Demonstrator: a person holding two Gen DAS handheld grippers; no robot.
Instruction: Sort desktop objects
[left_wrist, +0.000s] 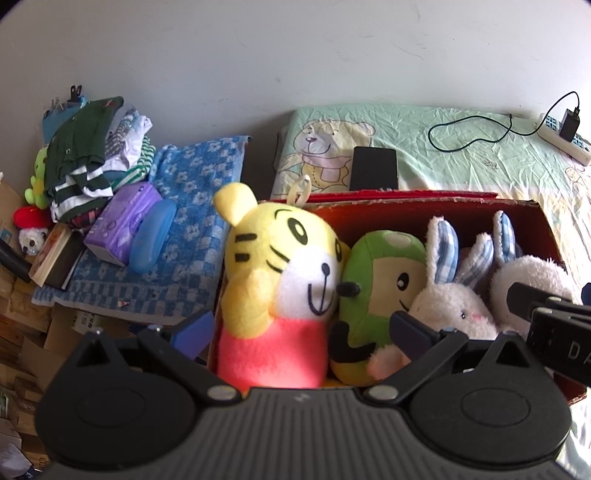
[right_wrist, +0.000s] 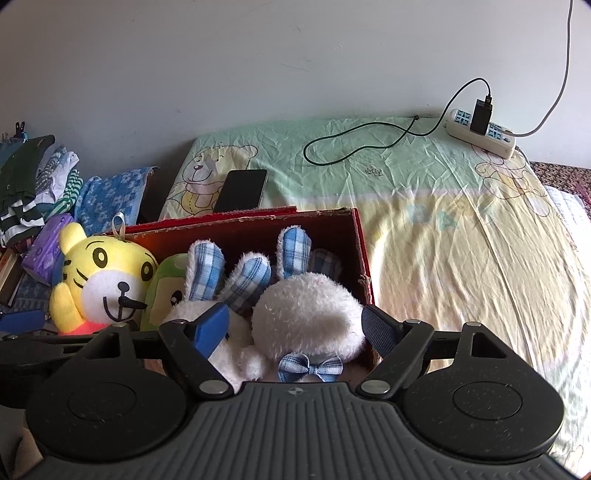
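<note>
Red box (right_wrist: 364, 251) holds four plush toys: two rabbits (right_wrist: 310, 317), tiger (left_wrist: 284, 280), frog (left_wrist: 380, 288).

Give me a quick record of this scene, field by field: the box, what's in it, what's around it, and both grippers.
container: red box on the bear-print sheet
contents: yellow tiger plush, green plush, two white bunny plushes, with plaid ears
behind box: black phone
on sheet: power strip with charger cable
left side: folded clothes, purple tissue pack, on a blue towel
left gripper: open, around the tiger and green plush
right gripper: open, around a bunny
</note>
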